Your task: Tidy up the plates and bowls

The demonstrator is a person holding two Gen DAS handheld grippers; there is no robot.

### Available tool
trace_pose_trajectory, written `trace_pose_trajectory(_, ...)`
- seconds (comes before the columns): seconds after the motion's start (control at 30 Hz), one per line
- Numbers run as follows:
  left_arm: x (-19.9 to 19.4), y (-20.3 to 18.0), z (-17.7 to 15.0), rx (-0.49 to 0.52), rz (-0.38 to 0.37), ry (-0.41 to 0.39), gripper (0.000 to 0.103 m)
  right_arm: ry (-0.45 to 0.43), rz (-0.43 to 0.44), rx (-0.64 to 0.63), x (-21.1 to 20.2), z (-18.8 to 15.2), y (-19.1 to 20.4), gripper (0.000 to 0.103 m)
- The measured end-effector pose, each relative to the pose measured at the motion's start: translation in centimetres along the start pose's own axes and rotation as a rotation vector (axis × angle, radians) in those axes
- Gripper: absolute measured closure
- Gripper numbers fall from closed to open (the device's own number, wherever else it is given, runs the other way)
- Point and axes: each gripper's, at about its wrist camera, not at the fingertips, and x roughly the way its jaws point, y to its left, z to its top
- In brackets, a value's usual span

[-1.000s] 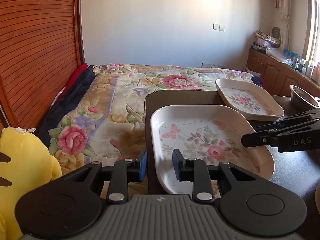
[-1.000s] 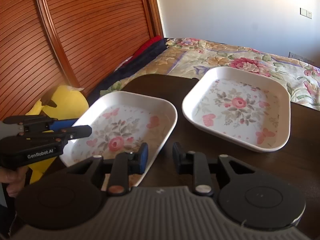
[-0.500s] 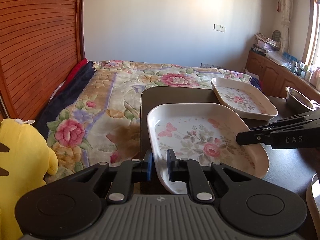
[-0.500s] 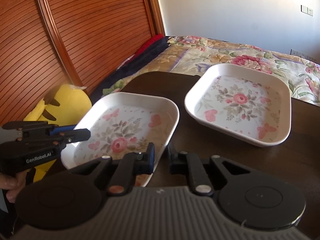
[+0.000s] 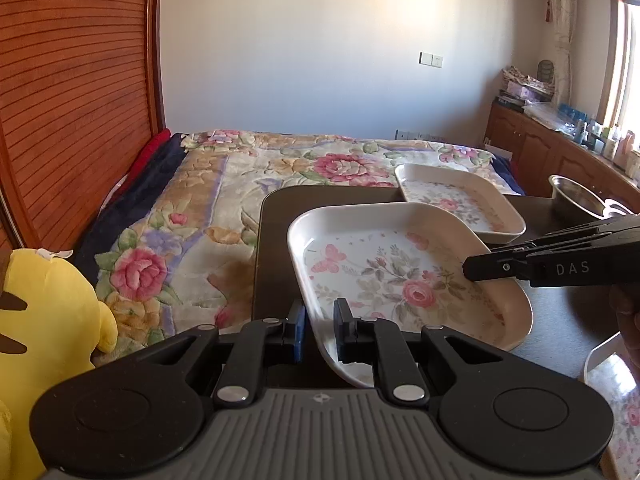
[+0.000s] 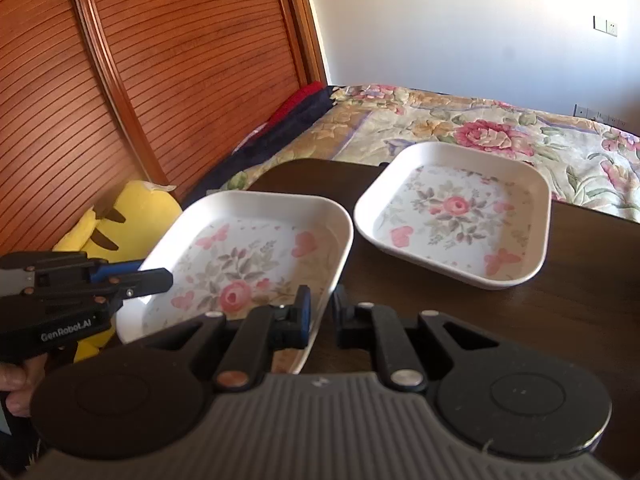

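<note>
Near plate [image 5: 400, 276]: now sitting between both pairs of fingers, one rim on each side; looking tipped up a little off the desk [image 6: 580, 320], though hard to be sure.
Left hand-held gripper [image 5: 319, 330]: pinching the plate's left rim, fingers drawn narrow around it; a second ago gaping wider with the rim only between them.
Right hand-held gripper [image 6: 319, 314]: squeezing the same plate's right rim, fingers close together; wider one second ago, closing in half a second ago.
Meaning for the task: grip looking done on both sides, so probably getting ready to lift this plate.
Far plate [image 6: 456, 212]: resting flat on the desk just beside the near plate, not touching it; likely the spot for stacking.
Metal bowl [image 5: 576, 200]: waiting at the far right of the desk, well apart from the plates.
Third plate [image 5: 616, 404]: peeking in at the lower right corner of the left view.
Other changes: both cameras sitting closer to the near plate than a second ago; far plate and bowl staying put.
</note>
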Motion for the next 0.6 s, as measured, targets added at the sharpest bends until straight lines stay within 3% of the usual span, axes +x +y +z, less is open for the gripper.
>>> trace_pose_trajectory(0.6,-3.8,-5.2,1.5,0.061,-0.014,-0.045,0.087,-0.071,-0.014,0.006,-6.0,-0.3,-2.1,0.090)
